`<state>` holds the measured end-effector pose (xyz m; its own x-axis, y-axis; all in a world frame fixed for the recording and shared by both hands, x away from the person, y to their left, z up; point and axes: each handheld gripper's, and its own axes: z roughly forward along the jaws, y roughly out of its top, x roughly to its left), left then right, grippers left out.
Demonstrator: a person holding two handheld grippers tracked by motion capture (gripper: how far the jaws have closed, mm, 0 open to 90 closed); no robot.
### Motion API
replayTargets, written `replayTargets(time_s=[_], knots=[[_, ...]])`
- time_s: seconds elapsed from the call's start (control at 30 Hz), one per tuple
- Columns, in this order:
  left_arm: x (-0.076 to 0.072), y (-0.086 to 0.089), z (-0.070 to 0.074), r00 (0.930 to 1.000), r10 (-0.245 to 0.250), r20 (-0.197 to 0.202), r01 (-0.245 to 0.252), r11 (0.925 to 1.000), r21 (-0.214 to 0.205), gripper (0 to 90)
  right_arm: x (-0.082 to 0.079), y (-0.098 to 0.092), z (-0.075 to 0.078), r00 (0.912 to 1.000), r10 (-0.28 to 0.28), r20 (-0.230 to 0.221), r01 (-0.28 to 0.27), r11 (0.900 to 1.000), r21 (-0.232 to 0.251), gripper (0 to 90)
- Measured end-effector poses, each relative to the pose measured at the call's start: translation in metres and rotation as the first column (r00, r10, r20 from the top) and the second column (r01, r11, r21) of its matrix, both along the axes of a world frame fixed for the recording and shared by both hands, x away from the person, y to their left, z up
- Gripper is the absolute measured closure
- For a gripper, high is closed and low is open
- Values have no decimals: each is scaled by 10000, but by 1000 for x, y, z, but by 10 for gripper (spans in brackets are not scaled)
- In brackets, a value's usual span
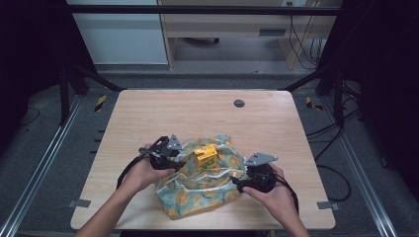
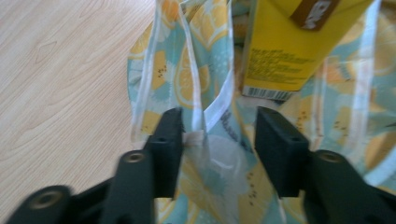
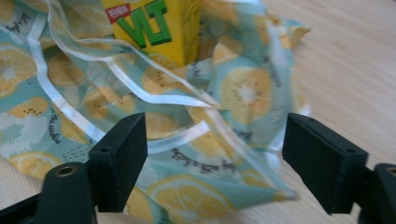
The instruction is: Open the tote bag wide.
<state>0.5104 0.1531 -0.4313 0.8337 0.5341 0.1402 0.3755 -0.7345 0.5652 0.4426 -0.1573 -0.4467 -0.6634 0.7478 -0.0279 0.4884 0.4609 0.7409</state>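
Observation:
A teal bag printed with lemon slices (image 1: 207,190) lies crumpled on the wooden table (image 1: 197,113) near its front edge. A yellow drink carton (image 1: 206,157) stands upright in it. My left gripper (image 1: 179,158) is at the bag's left side. In the left gripper view its jaws (image 2: 217,126) stand apart around a white handle strap (image 2: 219,102), just below the carton (image 2: 289,51). My right gripper (image 1: 238,181) is at the bag's right side. Its jaws (image 3: 215,140) stand wide open over the bag's edge (image 3: 243,93), with the carton (image 3: 154,23) beyond.
A round dark grommet (image 1: 239,103) sits at the table's far middle. Bare wood lies beyond and to both sides of the bag. A dark metal frame (image 1: 74,74) surrounds the table, and cables (image 1: 331,133) trail on the floor at the right.

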Motion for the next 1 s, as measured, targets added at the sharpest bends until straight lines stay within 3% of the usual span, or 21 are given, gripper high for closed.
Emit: replayTargets(time_s=[0.03,0.07,0.13,0.17,0.27,0.33,0.53,0.87,1.0], knots=[[1,0,-2,10000,51,-16,-51,10000,-72,582,1,4,-4,9999,88,-131,-89,10000,-43,199],[2,0,-5,9999,101,-26,-102,9999,-128,674,3,11,-11,9992,183,-361,-195,9992,-338,194],[3,1,-8,9998,183,21,-183,9998,-124,715,4,13,-15,9988,224,-438,-249,9981,-558,222],[3,3,-10,9998,196,38,-196,9998,-97,752,4,15,-17,9986,253,-469,-285,9972,-698,286],[5,7,-17,9987,510,4,-510,9982,-325,828,2,17,-25,9961,537,-700,-620,9906,-1221,697],[8,11,-23,9970,765,141,-760,9966,-329,837,1,15,-26,9955,550,-776,-645,9900,-1254,782],[12,16,-29,9921,1217,313,-1200,9914,-530,852,-1,12,-32,9922,720,-1013,-847,9883,-1272,888],[16,21,-35,9841,1612,746,-1594,9868,-294,874,-7,8,-38,9895,864,-1158,-1003,9876,-1207,900],[17,25,-36,9820,1744,723,-1727,9845,-291,875,-8,5,-39,9889,877,-1197,-1017,9880,-1162,900]])
